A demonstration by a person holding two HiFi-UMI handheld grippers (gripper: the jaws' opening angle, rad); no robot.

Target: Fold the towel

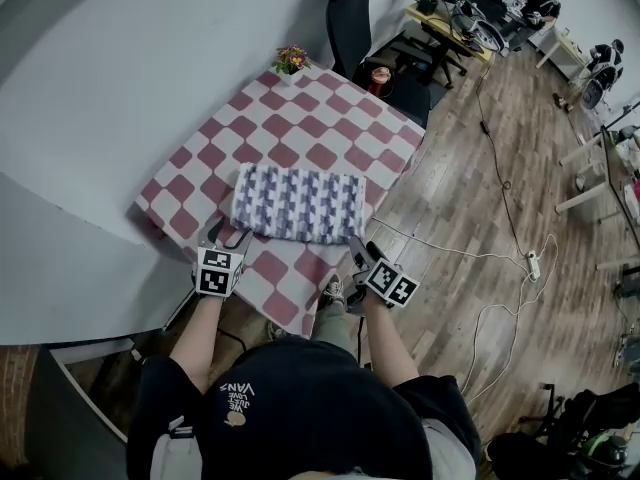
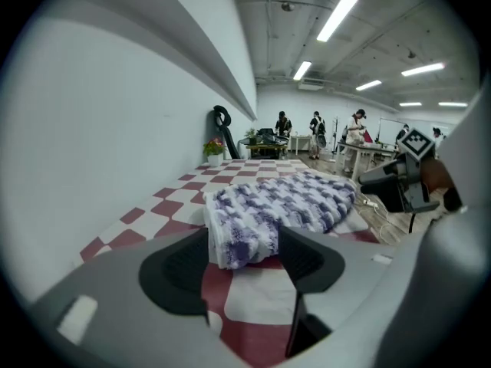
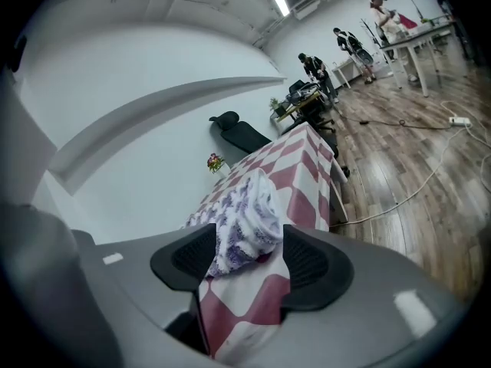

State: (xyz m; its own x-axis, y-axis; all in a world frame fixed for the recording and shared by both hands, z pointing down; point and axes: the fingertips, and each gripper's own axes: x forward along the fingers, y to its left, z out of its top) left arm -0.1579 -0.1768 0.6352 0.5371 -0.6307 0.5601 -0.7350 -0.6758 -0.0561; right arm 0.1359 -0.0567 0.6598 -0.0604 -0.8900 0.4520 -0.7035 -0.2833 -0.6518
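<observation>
A purple-and-white knitted towel [image 1: 298,204] lies folded in a rectangle on the red-and-white checked table [image 1: 300,148]. My left gripper [image 1: 228,236] is at the towel's near left corner, jaws open. In the left gripper view that towel [image 2: 285,204] corner shows in the gap of the left gripper [image 2: 244,255], and the pads do not press on it. My right gripper [image 1: 357,251] is at the near right corner, also open. In the right gripper view the towel [image 3: 244,217] end bulges between the pads of the right gripper [image 3: 245,263] without being squeezed.
A small flower pot [image 1: 291,60] stands at the table's far corner by the white wall. A black chair [image 1: 348,18] is behind it. White cables and a power strip [image 1: 533,265] lie on the wood floor to the right. People sit at desks far off.
</observation>
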